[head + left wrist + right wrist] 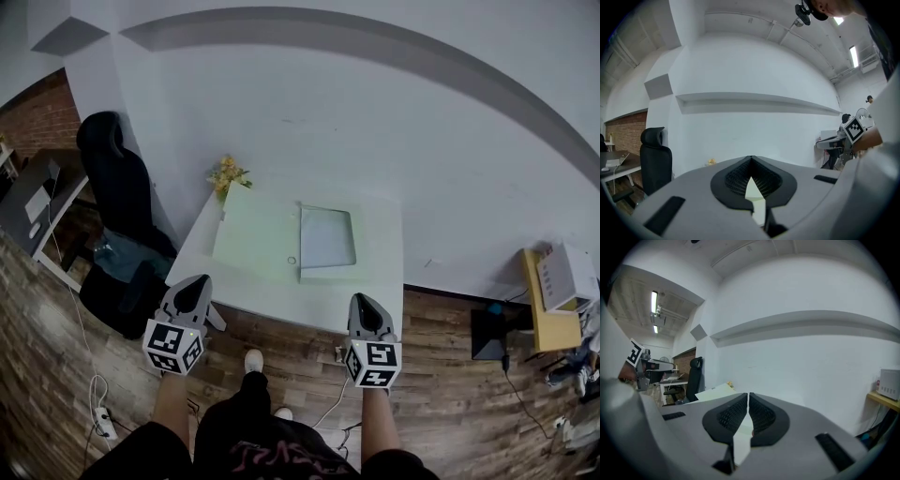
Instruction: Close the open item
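Observation:
On the white table (380, 281) lies a flat pale box, open: its lid (258, 234) is folded out to the left and its shallow tray (327, 239) sits to the right. Both grippers hang over the floor just short of the table's front edge, apart from the box. My left gripper (199, 286) is shut with nothing in it, its tips (751, 158) pressed together. My right gripper (366, 305) is shut too, with only a hairline between its tips (748, 394). The raised lid (715, 392) shows left of the right gripper's jaws.
Yellow flowers (228, 174) stand at the table's back left corner. A black office chair (117, 178) and a desk (37, 202) are on the left. A wooden shelf (548, 309) with a white appliance (565, 275) stands at the right. A power strip (101, 422) and cables lie on the floor.

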